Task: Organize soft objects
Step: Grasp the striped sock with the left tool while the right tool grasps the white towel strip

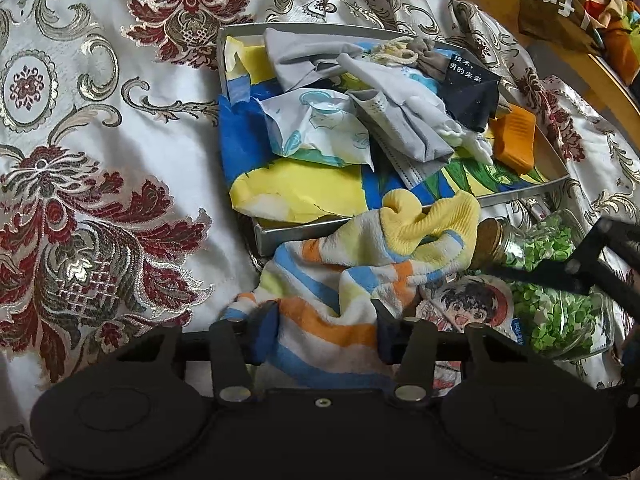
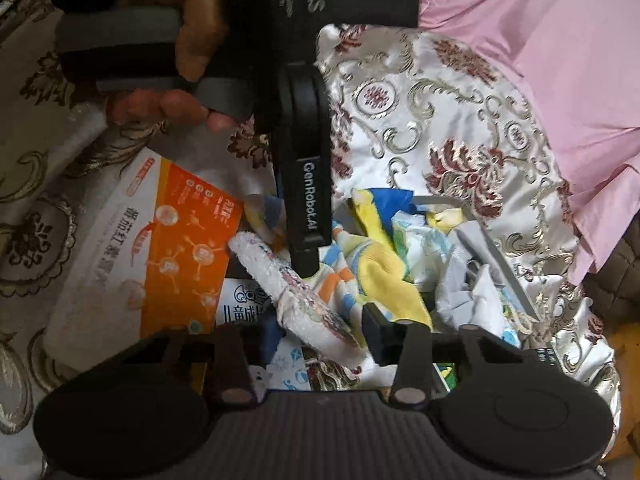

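The striped terry towel in blue, orange, yellow and white [image 1: 340, 280] is bunched on the brocade bedspread, its yellow end [image 1: 428, 216] draped over the near rim of the shallow grey cardboard box [image 1: 280, 234]. Our left claw [image 1: 326, 332] has its two dark fingers set wide on either side of the towel's near edge, cloth filling the gap between them; we cannot tell whether they press it. In the right wrist view, our right claw [image 2: 320, 332] has a rolled white terry cloth with a printed pattern [image 2: 304, 300] lying slantwise between its fingers, which stand apart; whether they pinch the roll we cannot tell.

Inside the box lie a blue-and-yellow printed cloth [image 1: 288, 188], a grey folded fabric [image 1: 404, 132], a crumpled white printed wrapper [image 1: 316, 128], a dark card with Chinese characters [image 1: 472, 88] and an orange plastic piece [image 1: 514, 138]. Just beside the towel we see a cork-stoppered glass jar of green bits [image 1: 548, 276] lying on its side, and a cartoon-face packet [image 1: 472, 304]. An orange-and-white carton [image 2: 160, 248] rests on the cream, red and gold bedspread [image 1: 100, 160].
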Demonstrator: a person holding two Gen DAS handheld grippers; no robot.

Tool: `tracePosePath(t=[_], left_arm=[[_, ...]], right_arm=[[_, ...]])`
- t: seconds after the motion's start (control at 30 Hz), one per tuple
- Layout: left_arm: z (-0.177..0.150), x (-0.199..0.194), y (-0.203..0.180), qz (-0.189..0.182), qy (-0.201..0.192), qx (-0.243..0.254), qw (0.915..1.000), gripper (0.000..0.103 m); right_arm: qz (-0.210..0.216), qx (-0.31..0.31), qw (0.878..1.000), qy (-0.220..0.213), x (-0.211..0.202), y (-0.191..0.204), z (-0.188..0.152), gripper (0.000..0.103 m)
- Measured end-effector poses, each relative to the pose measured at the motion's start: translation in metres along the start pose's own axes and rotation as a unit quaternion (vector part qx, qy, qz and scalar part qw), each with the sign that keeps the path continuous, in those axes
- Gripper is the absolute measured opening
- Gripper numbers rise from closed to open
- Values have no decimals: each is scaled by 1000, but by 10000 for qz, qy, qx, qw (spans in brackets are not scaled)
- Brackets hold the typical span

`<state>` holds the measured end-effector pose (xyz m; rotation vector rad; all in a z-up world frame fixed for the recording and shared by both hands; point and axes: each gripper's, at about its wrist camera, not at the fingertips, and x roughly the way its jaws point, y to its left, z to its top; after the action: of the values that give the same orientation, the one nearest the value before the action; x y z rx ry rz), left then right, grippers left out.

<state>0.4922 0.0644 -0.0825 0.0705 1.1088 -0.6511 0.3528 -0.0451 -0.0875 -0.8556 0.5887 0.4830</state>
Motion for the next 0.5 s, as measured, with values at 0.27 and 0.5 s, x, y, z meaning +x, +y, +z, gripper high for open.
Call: tracePosePath(t=[0.27,0.5], left_arm=[[1,0,-3,-41,113,220,9997,41],[3,-22,-16,11,-199,462,9987,16]], right_arm=[[137,73,9999,13,-2,0,-1,21],[-8,592,9980,-235,-27,-13,-14,14]])
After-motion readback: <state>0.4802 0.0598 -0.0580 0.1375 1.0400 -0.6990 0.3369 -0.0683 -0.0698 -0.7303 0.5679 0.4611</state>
